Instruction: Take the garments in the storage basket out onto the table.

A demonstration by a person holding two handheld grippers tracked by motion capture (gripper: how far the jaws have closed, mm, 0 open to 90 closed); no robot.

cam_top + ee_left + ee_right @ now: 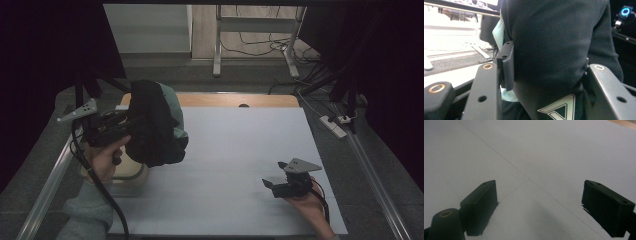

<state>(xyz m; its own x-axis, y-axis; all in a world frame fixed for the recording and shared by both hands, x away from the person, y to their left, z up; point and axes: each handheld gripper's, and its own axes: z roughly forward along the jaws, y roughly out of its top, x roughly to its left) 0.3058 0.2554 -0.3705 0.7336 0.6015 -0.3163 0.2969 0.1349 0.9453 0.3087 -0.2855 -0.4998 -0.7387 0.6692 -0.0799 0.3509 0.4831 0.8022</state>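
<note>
One bundle of cloth is what the work turns on: a black garment [150, 125] with pale green fabric [172, 102] showing at its top and far side, held up off the table's left part rather than lying on it. From what I can see it is gathered in a loose hanging lump, so I'd judge the lifting done and any spreading, folding or setting down not yet begun. In the left gripper view the dark cloth [554, 50] bulges between the two jaws, which press in on it from either side, a white triangle mark showing low on the fabric. The left gripper [117, 125] is raised, pointing toward the table's middle, with the left hand [105, 157] wrapped under it and the sleeve coming in from the bottom. Just below the bundle a pale round object [131, 172] sits on the white table [240, 145]; I can't tell what it is. Well apart, at the near right, the right gripper [272, 184] rests low over the bare surface, jaws spread wide with nothing between them, the right hand [307, 202] beneath it.
</note>
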